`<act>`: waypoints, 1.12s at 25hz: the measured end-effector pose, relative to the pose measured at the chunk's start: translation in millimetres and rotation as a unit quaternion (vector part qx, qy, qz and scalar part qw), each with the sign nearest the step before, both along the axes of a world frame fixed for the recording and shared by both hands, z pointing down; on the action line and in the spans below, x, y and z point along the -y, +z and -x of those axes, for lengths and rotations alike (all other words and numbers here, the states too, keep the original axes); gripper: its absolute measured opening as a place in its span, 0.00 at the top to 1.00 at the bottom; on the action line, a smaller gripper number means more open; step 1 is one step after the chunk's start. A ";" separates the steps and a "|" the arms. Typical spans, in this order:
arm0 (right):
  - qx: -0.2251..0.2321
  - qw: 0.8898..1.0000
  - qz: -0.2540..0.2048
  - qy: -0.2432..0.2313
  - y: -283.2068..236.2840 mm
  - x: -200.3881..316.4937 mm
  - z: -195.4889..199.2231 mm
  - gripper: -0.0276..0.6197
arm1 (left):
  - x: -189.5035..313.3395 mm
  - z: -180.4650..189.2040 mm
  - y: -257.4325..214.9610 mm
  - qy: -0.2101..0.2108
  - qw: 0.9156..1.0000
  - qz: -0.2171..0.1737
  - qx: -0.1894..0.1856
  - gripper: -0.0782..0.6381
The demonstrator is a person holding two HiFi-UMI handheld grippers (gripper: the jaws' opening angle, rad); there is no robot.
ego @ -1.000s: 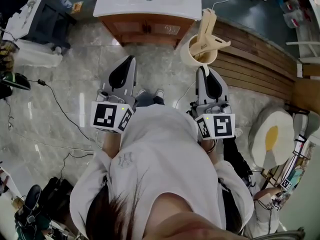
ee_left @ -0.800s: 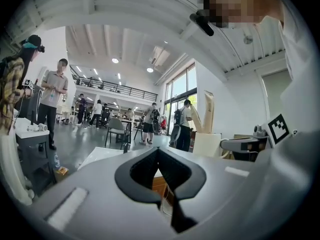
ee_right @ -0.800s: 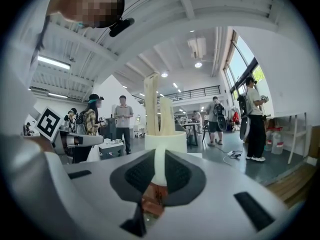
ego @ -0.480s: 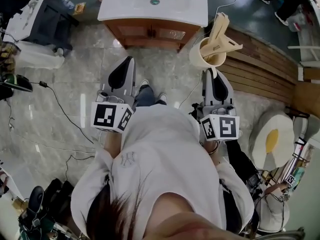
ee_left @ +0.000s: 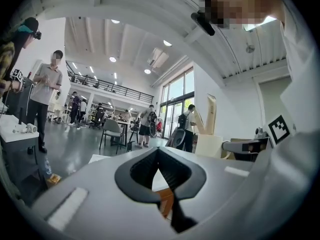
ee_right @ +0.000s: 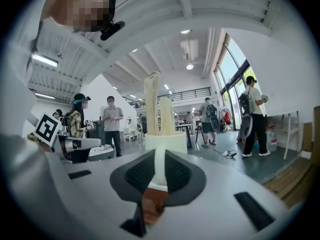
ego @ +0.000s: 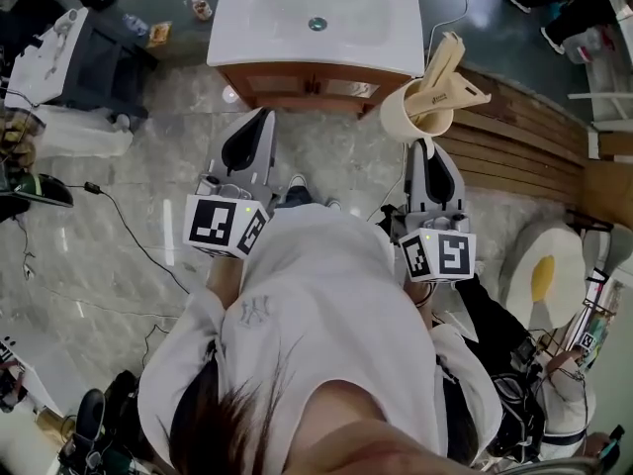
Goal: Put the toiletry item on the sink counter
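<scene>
Right hand-held gripper [ego: 425, 144] is closed on the cream cup [ego: 413, 119]; the right gripper view shows a narrow cream part of the cup [ee_right: 165, 141] pressed between the two pads. Two tall beige pieces [ego: 447, 72] stand in the cup. It hangs in the air near the right front corner of the white sink worktop [ego: 267, 38], not on it. Left hand-held gripper [ego: 259, 117] has its jaws together at the tips, with nothing between them.

Bright overhead ceiling lamps [ee_left: 114, 59]; fisheye edges warp (corners perhaps soft).
</scene>
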State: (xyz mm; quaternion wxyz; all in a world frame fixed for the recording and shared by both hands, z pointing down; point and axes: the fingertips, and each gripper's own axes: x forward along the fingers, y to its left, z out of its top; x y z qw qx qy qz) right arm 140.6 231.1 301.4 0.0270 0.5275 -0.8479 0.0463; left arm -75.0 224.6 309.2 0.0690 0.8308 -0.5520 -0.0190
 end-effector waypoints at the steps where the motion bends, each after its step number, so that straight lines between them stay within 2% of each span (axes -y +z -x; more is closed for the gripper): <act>1: 0.000 1.000 0.001 0.004 0.3 2.3 2.3 0.90 | 3.5 3.2 0.4 0.003 1.000 0.000 0.001 0.88; 11: 0.015 1.000 0.014 0.022 6.3 16.2 24.4 0.90 | 16.8 37.3 16.3 0.000 1.000 0.025 -0.004 0.88; 20: 0.008 1.000 0.025 0.005 10.3 33.7 34.2 0.90 | 22.5 49.1 22.8 -0.022 0.999 0.040 -0.006 0.88; 28: 0.005 0.999 0.036 -0.020 16.5 82.8 36.7 0.90 | 56.7 52.1 27.3 -0.047 0.998 0.050 -0.002 0.88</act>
